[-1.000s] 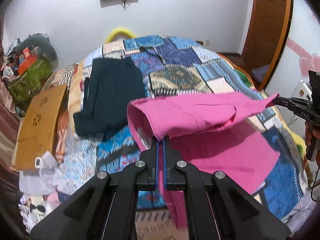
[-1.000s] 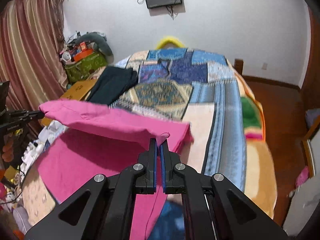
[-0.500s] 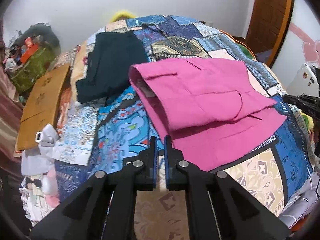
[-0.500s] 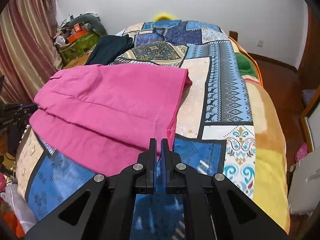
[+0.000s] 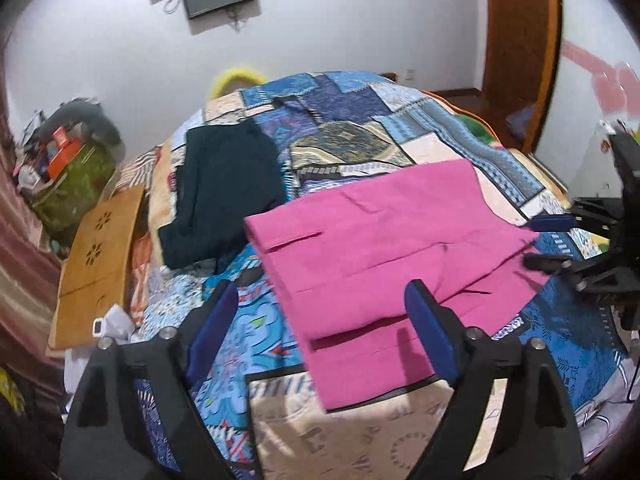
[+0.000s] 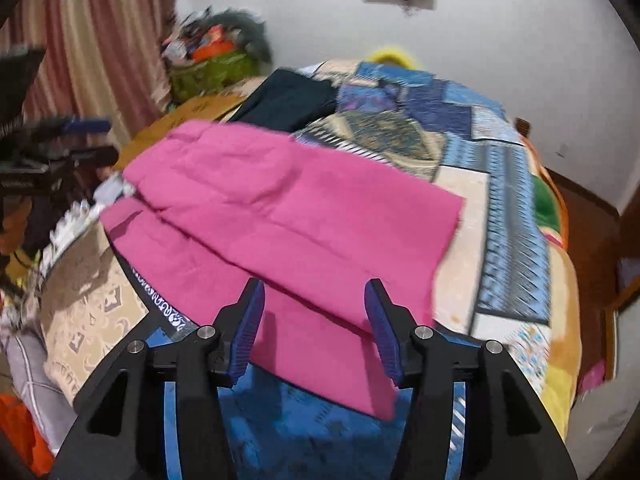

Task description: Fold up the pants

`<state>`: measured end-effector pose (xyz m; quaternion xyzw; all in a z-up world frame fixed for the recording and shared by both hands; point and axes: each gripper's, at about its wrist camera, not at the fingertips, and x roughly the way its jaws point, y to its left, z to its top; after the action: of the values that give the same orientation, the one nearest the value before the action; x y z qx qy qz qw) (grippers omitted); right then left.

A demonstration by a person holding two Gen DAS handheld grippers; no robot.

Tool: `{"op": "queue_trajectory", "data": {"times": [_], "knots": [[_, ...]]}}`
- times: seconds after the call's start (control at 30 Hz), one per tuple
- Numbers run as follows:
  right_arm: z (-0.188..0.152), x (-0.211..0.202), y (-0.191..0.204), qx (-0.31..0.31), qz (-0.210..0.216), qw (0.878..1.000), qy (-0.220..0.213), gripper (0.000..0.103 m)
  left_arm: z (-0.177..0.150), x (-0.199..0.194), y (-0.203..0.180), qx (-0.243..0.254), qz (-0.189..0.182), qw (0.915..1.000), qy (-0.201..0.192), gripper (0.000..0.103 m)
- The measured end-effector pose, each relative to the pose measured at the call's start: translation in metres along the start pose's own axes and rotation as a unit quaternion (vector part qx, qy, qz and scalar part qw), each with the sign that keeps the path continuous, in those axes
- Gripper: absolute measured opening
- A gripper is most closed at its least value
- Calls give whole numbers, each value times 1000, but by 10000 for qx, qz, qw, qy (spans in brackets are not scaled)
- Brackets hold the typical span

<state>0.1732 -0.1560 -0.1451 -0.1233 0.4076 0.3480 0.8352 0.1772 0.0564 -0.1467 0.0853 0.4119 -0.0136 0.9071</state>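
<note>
The pink pants lie folded over on the patchwork bed cover, the upper layer set back a little from the lower layer's near edge. They also show in the right wrist view. My left gripper is open and empty, hovering over the near left corner of the pants. My right gripper is open and empty over the near edge of the pants. Each gripper shows in the other's view, the right one and the left one, both with fingers apart.
Dark folded pants lie further up the bed cover. A cardboard sheet and a green bag with clutter stand left of the bed. A wooden door is at the right.
Both grippers let go of the pink pants, which dropped flat onto the lower layer. Both grippers then drew back and opened wide.
</note>
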Motion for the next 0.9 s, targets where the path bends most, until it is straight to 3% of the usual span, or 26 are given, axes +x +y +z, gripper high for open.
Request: {"op": "queue_trajectory", "data": {"times": [0.13, 0.3, 0.33, 0.43, 0.6, 0.67, 0.77, 0.9], "knots": [[7, 25, 13, -402, -39, 9988, 280, 48, 4, 17, -24, 345, -101, 9992, 181, 87], [21, 36, 15, -472, -12, 9984, 302, 48, 4, 38, -53, 724, -277, 9964, 351, 87], [23, 38, 14, -441, 31, 9986, 282, 45, 4, 43, -57, 794, -308, 9956, 379, 87], [27, 44, 12, -322, 223, 9989, 265, 19, 3, 54, -68, 986, -251, 9940, 400, 85], [27, 42, 14, -145, 303, 9993, 135, 9, 5, 57, -78, 1158, -250, 9926, 273, 50], [27, 34, 13, -86, 323, 9994, -9, 7, 6, 55, -81, 1203, -237, 9922, 228, 26], [30, 23, 12, -79, 308, 9993, -184, 6, 12, 44, -77, 1021, -484, 9935, 122, 14], [33, 4, 15, -67, 344, 9987, -375, 6, 20, 27, -67, 597, -867, 9944, 37, 11]]}}
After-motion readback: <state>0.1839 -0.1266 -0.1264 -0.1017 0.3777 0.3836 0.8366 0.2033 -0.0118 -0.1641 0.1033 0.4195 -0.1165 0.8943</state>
